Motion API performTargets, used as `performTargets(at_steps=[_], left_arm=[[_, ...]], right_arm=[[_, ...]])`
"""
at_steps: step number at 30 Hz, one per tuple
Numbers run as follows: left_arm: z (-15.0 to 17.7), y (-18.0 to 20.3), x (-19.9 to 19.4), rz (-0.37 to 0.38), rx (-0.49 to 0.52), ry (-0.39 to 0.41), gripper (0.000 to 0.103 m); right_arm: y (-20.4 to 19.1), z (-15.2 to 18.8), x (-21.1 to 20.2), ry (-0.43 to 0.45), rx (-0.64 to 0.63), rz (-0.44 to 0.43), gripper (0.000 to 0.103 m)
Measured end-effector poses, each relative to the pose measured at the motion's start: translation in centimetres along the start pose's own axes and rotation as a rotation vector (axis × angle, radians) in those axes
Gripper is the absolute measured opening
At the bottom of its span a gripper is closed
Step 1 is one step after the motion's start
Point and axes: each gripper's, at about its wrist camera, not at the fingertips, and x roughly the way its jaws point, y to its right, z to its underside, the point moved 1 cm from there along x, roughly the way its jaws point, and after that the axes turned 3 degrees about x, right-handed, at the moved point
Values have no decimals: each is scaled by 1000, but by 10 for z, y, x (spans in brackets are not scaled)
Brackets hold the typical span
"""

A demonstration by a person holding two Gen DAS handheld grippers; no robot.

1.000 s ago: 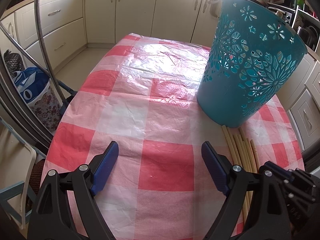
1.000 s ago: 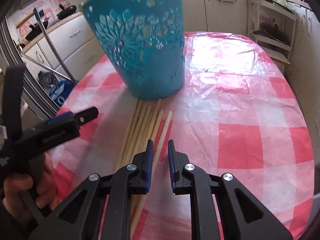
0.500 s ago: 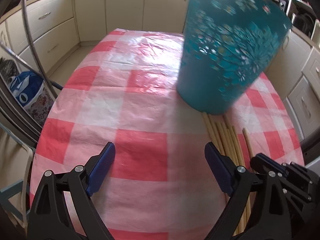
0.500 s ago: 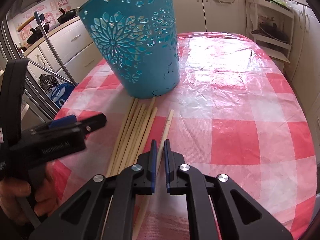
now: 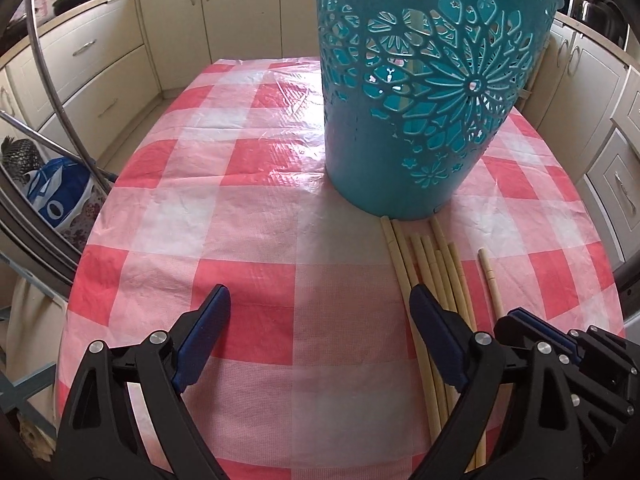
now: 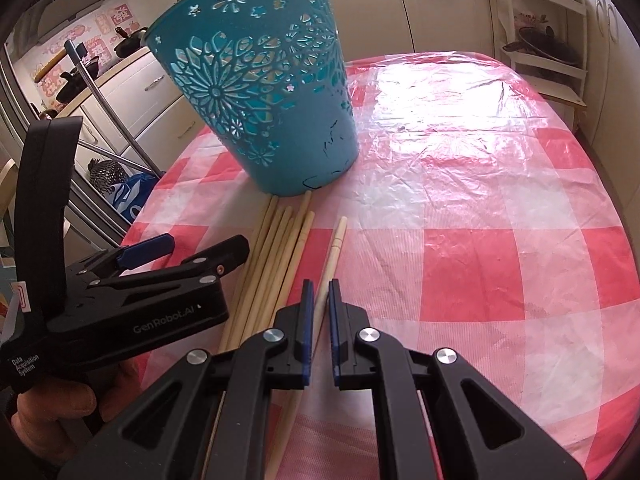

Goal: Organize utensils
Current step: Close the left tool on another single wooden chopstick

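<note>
Where "GenRobot.AI" marks left gripper, chopsticks beside

right tool straddles 1 stray chopstick, jaws narrowly apart; teal basket stands beyond on the surface.

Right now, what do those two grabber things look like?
Both are black plastic clamps with triangle cut-outs and round silver screws. The left gripper and the right gripper each have two fingers lined with dark blue ridged pads. White lettering on the left one's side reads GenRobot.AI and Data Acquisition System.
</note>
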Motion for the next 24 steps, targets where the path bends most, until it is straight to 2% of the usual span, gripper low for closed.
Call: performTargets(at_steps=[5, 10, 13, 15, 20, 24], left_arm=[[-3, 9, 5, -54, 17, -19, 88], [-2, 9, 6, -58, 3, -22, 87], [2, 12, 2, -32, 29, -4, 77], [5, 16, -3, 3, 73, 15, 64], [10, 13, -8, 81, 167, 32, 48], [13, 7, -14, 155, 260, 2, 36]], right_arm=[[0, 0, 0, -6, 8, -6, 8], [1, -1, 1, -6, 16, -13, 8], [1, -2, 2, -6, 15, -12, 8], [1, -2, 2, -6, 16, -13, 8], [1, -2, 2, -1, 21, -7, 8], [1, -2, 1, 4, 23, 2, 8]])
